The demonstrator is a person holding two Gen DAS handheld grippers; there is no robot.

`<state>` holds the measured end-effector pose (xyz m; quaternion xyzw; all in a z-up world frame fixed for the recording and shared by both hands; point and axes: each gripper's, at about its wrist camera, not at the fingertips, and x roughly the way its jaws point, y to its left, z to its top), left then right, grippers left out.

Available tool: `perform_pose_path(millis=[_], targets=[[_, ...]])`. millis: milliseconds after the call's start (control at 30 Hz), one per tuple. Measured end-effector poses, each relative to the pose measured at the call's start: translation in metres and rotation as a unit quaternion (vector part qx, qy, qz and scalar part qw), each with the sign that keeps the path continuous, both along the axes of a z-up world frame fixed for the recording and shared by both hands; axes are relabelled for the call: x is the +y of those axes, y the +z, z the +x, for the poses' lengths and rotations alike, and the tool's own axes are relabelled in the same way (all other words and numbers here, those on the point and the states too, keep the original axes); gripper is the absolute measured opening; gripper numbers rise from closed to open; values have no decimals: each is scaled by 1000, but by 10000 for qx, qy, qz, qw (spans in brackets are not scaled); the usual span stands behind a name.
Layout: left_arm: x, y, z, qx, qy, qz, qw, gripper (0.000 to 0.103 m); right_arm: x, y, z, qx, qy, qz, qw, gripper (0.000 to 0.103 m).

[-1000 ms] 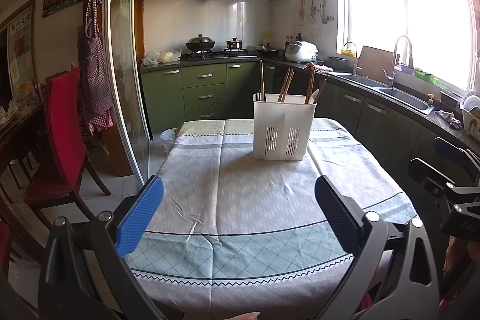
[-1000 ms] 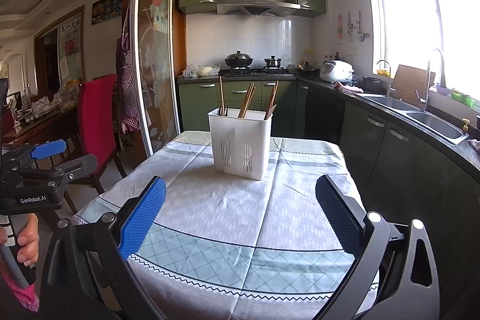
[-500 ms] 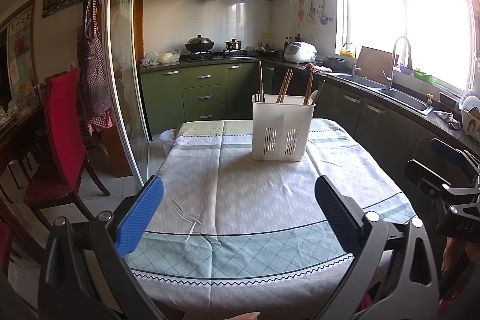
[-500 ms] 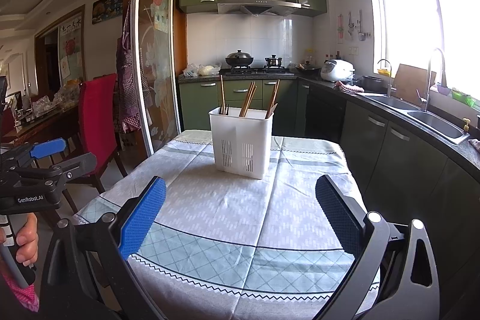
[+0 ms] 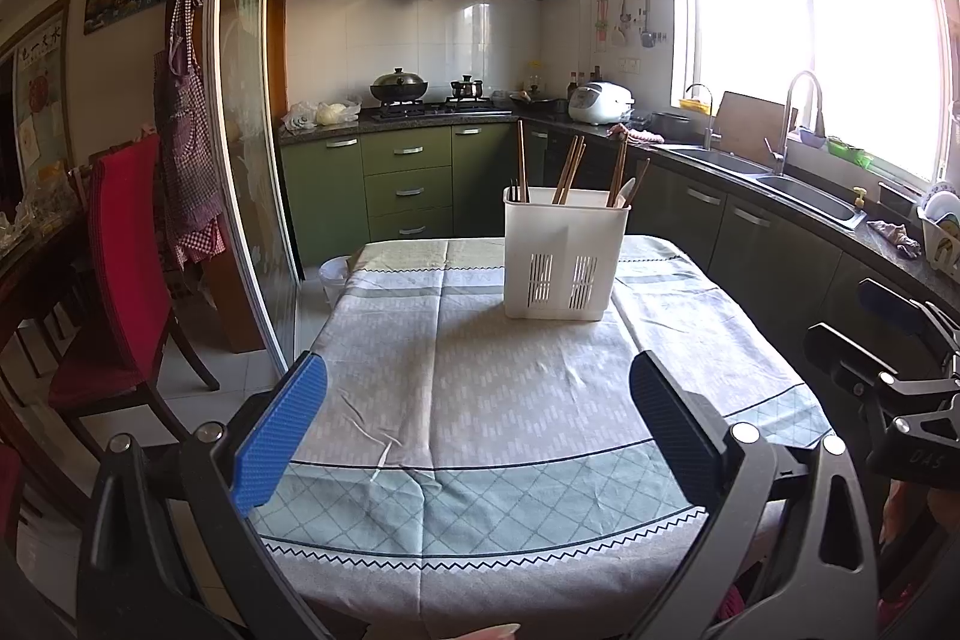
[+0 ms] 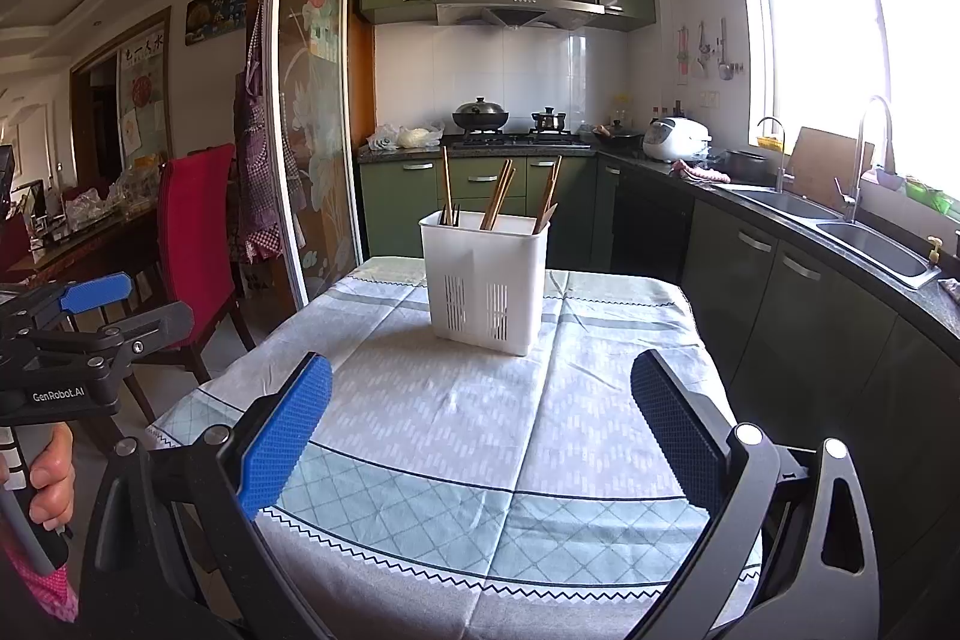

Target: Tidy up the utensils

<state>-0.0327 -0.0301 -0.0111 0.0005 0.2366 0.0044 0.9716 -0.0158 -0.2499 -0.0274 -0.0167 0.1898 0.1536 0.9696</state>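
A white slotted utensil holder (image 5: 564, 259) (image 6: 485, 277) stands upright on the far half of the cloth-covered table (image 5: 480, 400) (image 6: 480, 430). Several wooden chopsticks (image 5: 570, 169) (image 6: 498, 193) lean in it, along with a dark fork (image 5: 514, 192) and a white spoon (image 5: 625, 191). My left gripper (image 5: 477, 421) hovers open over the near table edge, well short of the holder, with nothing between its fingers. My right gripper (image 6: 480, 424) is likewise open and empty, near the front edge. Each gripper shows at the side of the other's view (image 5: 888, 358) (image 6: 90, 322).
A red chair (image 5: 126, 268) (image 6: 192, 232) and a glass sliding door (image 5: 246, 130) stand left of the table. Green cabinets with a stove (image 5: 432, 103), rice cooker (image 5: 600, 101) and sink (image 5: 798, 196) run behind and along the right. A person's hand (image 6: 51, 472) grips the left handle.
Both views have shifted very slightly, the holder drifting a little in frame. Both grippers stay open and empty.
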Motion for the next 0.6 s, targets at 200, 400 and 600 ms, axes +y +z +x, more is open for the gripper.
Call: perform_pose_path(millis=[200,400,600], targets=[[3,0,1,10,54,13,10000,96,0,-1,1,15,3,-9,10000,98],[4,1,1,1,82,15,10000,96,0,-1,1,17,1,-14,10000,98],[4,0,3,68,-1,-37,10000,96,0,-3,3,28,18,-18,10000,98]])
